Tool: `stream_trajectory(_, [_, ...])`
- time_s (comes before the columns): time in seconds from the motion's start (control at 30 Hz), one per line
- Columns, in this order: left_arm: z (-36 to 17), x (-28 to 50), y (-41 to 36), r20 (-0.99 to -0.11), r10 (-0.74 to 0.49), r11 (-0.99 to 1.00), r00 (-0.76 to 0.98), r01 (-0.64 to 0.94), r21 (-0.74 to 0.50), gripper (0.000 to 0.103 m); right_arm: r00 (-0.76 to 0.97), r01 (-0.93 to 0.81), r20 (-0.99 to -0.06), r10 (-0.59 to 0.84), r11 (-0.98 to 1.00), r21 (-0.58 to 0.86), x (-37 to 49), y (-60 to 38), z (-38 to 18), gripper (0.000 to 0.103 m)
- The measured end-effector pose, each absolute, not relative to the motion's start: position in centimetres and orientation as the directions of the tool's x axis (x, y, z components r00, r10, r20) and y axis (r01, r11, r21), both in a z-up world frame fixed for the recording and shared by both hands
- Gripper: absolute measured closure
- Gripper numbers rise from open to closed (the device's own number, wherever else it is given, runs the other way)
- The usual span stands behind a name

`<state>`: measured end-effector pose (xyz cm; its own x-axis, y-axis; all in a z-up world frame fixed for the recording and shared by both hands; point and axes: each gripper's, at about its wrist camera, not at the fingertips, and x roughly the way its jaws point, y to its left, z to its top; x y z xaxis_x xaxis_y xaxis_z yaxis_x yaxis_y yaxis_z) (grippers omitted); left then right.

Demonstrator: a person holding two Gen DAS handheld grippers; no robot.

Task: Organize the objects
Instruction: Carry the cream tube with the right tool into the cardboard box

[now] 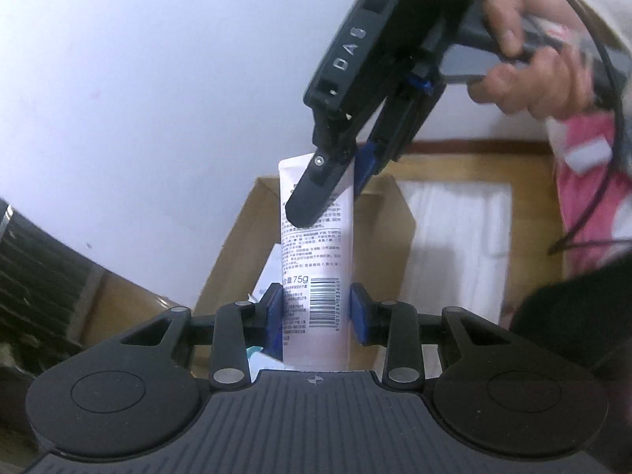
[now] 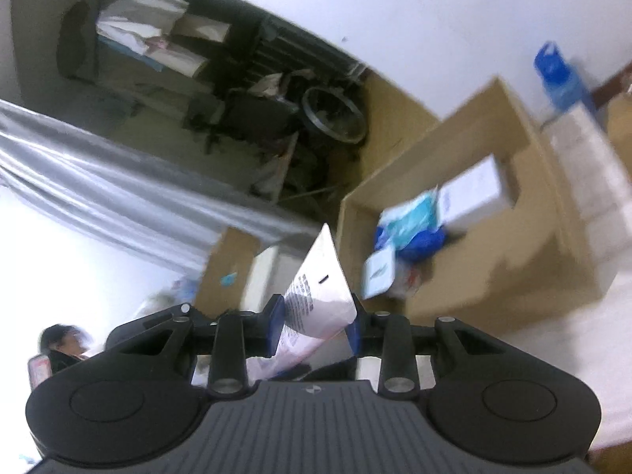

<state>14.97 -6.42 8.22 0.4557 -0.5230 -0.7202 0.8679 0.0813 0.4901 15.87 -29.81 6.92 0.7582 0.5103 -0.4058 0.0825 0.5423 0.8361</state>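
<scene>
The left gripper (image 1: 316, 314) pinches the tube (image 1: 312, 260) near its barcode, holding it upright above the box (image 1: 237, 245). The right gripper (image 1: 335, 189) grips the same tube at its crimped end, a hand (image 1: 529, 63) on its handle. The box holds packets (image 2: 410, 221).

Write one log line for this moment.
left tool: shut on tube | right tool: shut on tube, crimped end | cardboard box: below

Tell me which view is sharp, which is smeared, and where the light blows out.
Left wrist view: sharp on the tube, barcode readable; the hand is smeared. Right wrist view: motion blur over the cardboard box; lower left blown out white. Both bend at the edges.
</scene>
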Motion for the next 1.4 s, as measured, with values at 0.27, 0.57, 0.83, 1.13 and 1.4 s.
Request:
stream_trajectory(0.27, [5.5,22.9,-11.3,-0.797,-0.473,-0.005,0.376,0.903,0.429,0.068,0.726,0.228,-0.507,0.465,0.533,0.815,22.2,-33.2,3.7,0.067])
stream_trajectory(0.57, [-1.8,29.1,-14.7,-0.884,-0.401,-0.075,0.24,0.953,0.293,0.068,0.614,0.39,-0.631,0.474,0.514,0.764,27.1,-34.4,-3.2,0.068])
stream_trajectory(0.83, [-5.5,30.6,-15.2,-0.939,-0.266,-0.18,0.216,0.946,0.269,0.068,0.461,0.389,-0.767,0.446,0.675,0.626,30.3,-30.8,-4.5,0.061])
stream_trajectory(1.13, [-7.3,29.1,-16.5,-0.954,-0.149,-0.268,0.261,0.918,0.293,0.068,0.409,0.356,-0.845,0.346,0.792,0.496,30.7,-28.7,-4.5,0.052])
stream_trajectory(1.4, [-7.6,28.3,-17.3,-0.947,-0.073,-0.216,0.313,0.922,0.322,0.066,0.403,0.332,-0.864,0.302,0.832,0.445,30.8,-28.8,-4.1,0.052])
